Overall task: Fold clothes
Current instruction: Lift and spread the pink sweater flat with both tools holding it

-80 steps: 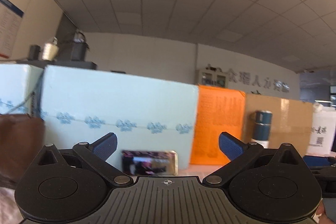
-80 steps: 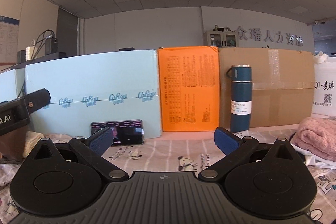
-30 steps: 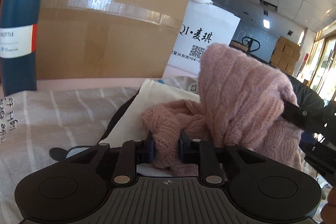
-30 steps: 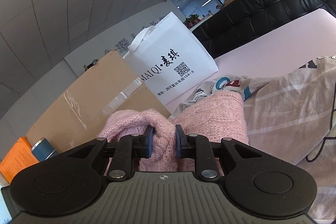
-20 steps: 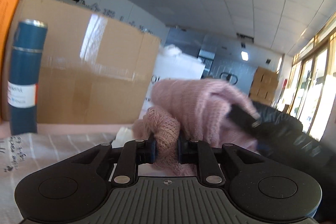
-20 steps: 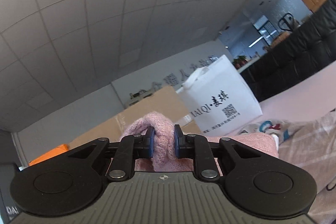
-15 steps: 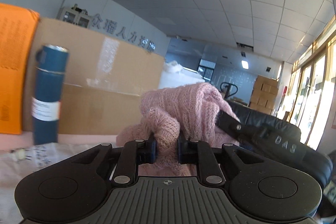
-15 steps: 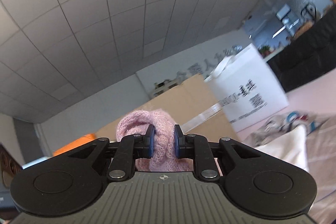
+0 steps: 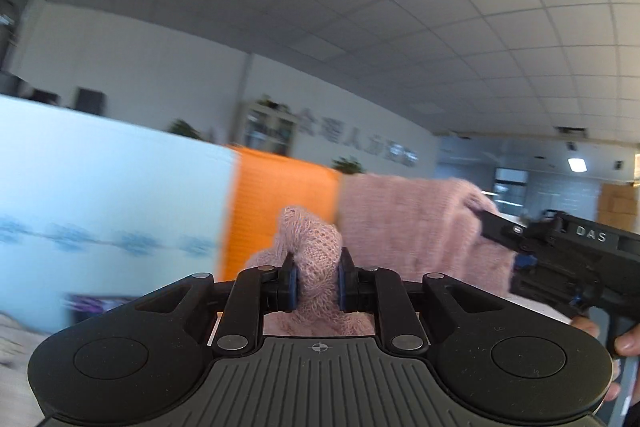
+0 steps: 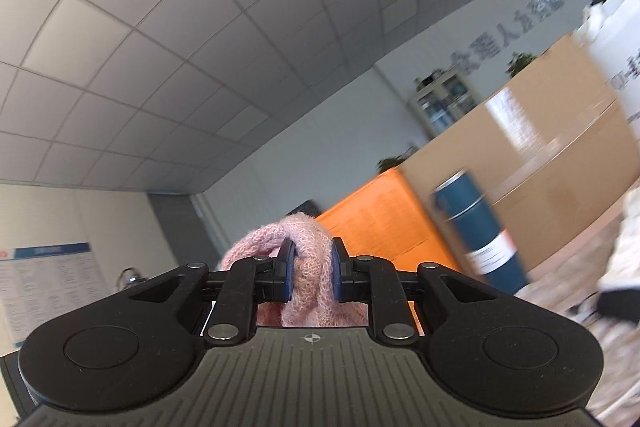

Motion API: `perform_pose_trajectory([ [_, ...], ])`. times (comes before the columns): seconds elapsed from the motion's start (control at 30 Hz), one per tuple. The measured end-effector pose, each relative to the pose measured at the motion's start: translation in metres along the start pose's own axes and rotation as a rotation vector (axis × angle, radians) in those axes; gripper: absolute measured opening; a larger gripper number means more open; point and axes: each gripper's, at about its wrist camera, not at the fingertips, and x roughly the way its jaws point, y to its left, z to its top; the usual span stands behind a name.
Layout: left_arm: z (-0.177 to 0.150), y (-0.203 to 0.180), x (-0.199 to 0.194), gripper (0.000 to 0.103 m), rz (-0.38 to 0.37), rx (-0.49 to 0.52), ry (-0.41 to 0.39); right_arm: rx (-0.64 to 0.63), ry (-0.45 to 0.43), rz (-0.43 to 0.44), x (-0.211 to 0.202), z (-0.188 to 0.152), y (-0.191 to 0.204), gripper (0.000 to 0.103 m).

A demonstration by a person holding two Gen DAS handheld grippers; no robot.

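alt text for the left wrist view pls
The left gripper pinches a bunch of pink knit sweater, lifted in the air; the right gripper holds it too. Blurred blue and orange boards stand behind.

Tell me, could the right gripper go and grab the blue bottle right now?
Probably not yet. The right gripper is shut on the pink sweater, so its jaws are full. The blue bottle stands ahead to its right with nothing in front of it, but the gripper would have to let go first.
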Motion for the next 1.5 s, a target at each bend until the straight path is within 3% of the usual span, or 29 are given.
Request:
perform_pose_trajectory([
  [0.13, 0.004, 0.041, -0.046, 0.016, 0.150, 0.027, -0.007, 0.016, 0.070, 0.022, 0.013, -0.019, 0.013, 0.016],
  [0.23, -0.017, 0.056, -0.081, 0.016, 0.242, 0.029, 0.071, 0.063, 0.163, -0.018, 0.015, -0.034, 0.002, 0.016],
  [0.4, -0.058, 0.075, -0.108, 0.017, 0.271, -0.085, 0.302, -0.002, 0.338, -0.167, -0.003, -0.069, -0.022, 0.016],
  [0.47, -0.074, 0.082, -0.118, 0.023, 0.281, -0.129, 0.391, -0.020, 0.392, -0.226, -0.009, -0.074, -0.033, 0.016],
  [0.53, -0.076, 0.085, -0.124, 0.026, 0.277, -0.129, 0.418, -0.059, 0.430, -0.262, -0.013, -0.075, -0.040, 0.017],
  [0.6, -0.076, 0.085, -0.130, 0.050, 0.288, -0.112, 0.418, -0.126, 0.460, -0.292, -0.018, -0.076, -0.040, 0.024],
  [0.63, -0.073, 0.086, -0.133, 0.073, 0.313, -0.097, 0.391, -0.188, 0.464, -0.310, -0.018, -0.077, -0.037, 0.040],
  [0.67, -0.069, 0.086, -0.135, 0.084, 0.336, -0.082, 0.364, -0.253, 0.467, -0.329, -0.018, -0.077, -0.034, 0.055],
  [0.77, -0.056, 0.088, -0.133, 0.085, 0.340, -0.045, 0.290, -0.412, 0.458, -0.281, -0.023, -0.080, -0.017, 0.069],
  [0.87, -0.054, 0.086, -0.109, 0.086, 0.254, 0.010, 0.308, -0.514, 0.532, -0.105, -0.013, -0.091, 0.005, 0.085],
  [0.9, -0.056, 0.085, -0.099, 0.086, 0.210, 0.028, 0.339, -0.544, 0.563, -0.042, -0.009, -0.096, 0.012, 0.086],
  [1.03, -0.075, 0.078, -0.061, 0.086, 0.092, 0.065, 0.506, -0.600, 0.667, 0.064, 0.015, -0.123, 0.032, 0.086],
  [1.1, -0.087, 0.079, -0.048, 0.087, 0.107, 0.097, 0.568, -0.582, 0.708, 0.071, 0.029, -0.133, 0.032, 0.087],
  [1.2, -0.092, 0.083, -0.045, 0.094, 0.124, 0.078, 0.568, -0.531, 0.761, 0.038, 0.047, -0.142, 0.022, 0.087],
  [1.3, -0.096, 0.088, -0.045, 0.093, 0.091, 0.035, 0.585, -0.459, 0.779, 0.009, 0.052, -0.144, 0.007, 0.073],
  [1.33, -0.097, 0.089, -0.046, 0.088, 0.078, 0.019, 0.587, -0.451, 0.774, 0.001, 0.052, -0.142, 0.006, 0.060],
  [1.37, -0.097, 0.089, -0.047, 0.070, 0.061, 0.014, 0.581, -0.444, 0.768, -0.008, 0.052, -0.141, 0.004, 0.047],
  [1.43, -0.096, 0.084, -0.049, 0.046, 0.030, 0.019, 0.564, -0.434, 0.756, -0.030, 0.052, -0.138, 0.002, 0.030],
  [1.47, -0.095, 0.081, -0.050, 0.037, 0.021, 0.027, 0.555, -0.430, 0.753, -0.039, 0.053, -0.136, 0.002, 0.025],
  [1.5, -0.095, 0.078, -0.052, 0.034, 0.014, 0.041, 0.548, -0.427, 0.752, -0.049, 0.054, -0.135, 0.003, 0.024],
])
